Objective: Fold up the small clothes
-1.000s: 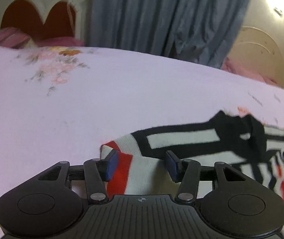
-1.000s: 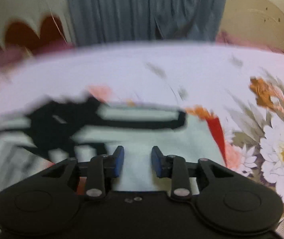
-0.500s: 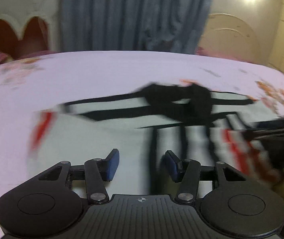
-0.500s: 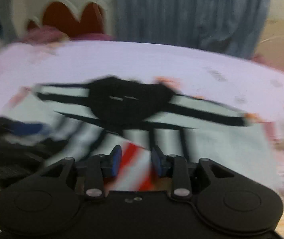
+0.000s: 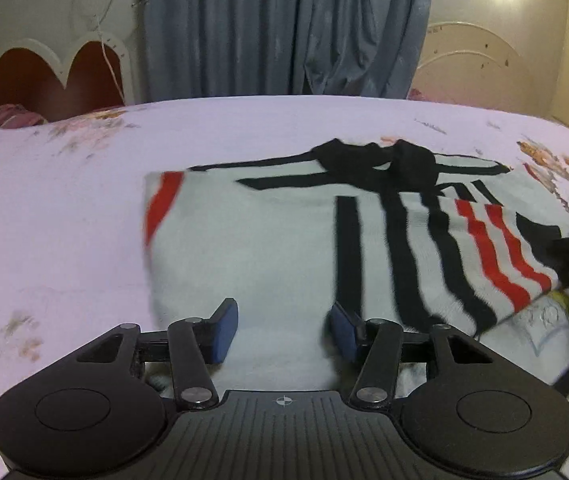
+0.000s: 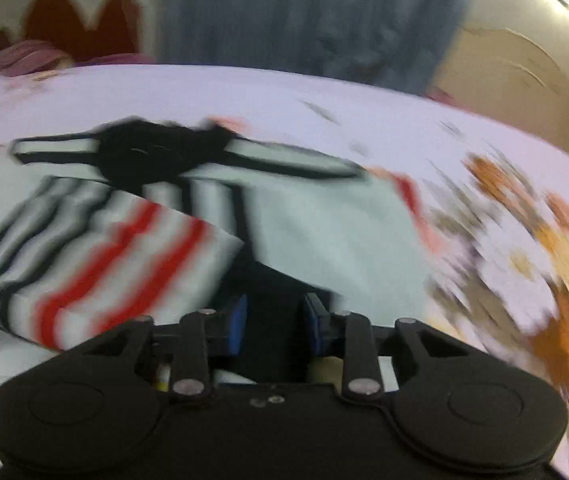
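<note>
Lying directly ahead of both tongs, the striped garment (image 5: 268,240) sits flat on the bed (image 5: 64,200), its long axis running side to side. The left tongs (image 5: 282,330) are open, white cloth between the pads but unpinched, at the near hem. The right tongs (image 6: 274,326) stand narrower; blur hides whether they pinch dark fabric. A folded red-striped flap (image 6: 124,256) lies nearer the right tongs. Farther off, the black collar (image 5: 380,160). No containers are visible.

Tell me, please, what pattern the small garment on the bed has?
The garment is white with black and red stripes, clearest in the left wrist view.
</note>
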Demonstrator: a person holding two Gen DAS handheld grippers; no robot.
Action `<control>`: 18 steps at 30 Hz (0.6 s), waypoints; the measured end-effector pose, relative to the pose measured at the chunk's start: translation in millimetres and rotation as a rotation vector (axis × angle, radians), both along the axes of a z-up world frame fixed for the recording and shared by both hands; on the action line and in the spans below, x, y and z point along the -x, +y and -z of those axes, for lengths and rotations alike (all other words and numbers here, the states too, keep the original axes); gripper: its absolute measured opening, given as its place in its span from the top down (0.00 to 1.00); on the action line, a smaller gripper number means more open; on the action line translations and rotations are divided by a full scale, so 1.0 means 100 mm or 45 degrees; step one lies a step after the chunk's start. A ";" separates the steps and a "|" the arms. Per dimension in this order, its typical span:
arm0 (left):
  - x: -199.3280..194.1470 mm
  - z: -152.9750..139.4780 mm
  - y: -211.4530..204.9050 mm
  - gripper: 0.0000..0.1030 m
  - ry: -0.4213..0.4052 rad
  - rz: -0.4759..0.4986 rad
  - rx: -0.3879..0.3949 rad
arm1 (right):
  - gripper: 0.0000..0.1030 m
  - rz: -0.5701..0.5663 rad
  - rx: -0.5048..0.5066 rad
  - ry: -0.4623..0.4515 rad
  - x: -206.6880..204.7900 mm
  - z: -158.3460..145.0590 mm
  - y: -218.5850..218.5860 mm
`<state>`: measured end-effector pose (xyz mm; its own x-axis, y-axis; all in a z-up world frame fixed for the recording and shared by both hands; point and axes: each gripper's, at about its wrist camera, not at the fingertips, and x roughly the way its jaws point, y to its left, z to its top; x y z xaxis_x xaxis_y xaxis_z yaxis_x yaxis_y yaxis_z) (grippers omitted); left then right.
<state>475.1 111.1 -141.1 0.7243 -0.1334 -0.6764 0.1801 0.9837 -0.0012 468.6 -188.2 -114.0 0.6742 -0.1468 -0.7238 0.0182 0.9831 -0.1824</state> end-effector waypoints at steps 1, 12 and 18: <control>0.04 -0.05 0.00 0.49 -0.012 -0.021 -0.080 | 0.67 0.021 0.030 -0.008 0.06 -0.05 -0.06; 0.15 -0.08 0.05 0.49 0.021 -0.075 -0.047 | 0.73 0.070 -0.118 -0.026 0.30 -0.09 0.06; 0.40 -0.17 0.11 0.49 -0.001 -0.060 -0.036 | 0.55 0.093 -0.146 -0.112 0.68 -0.32 0.07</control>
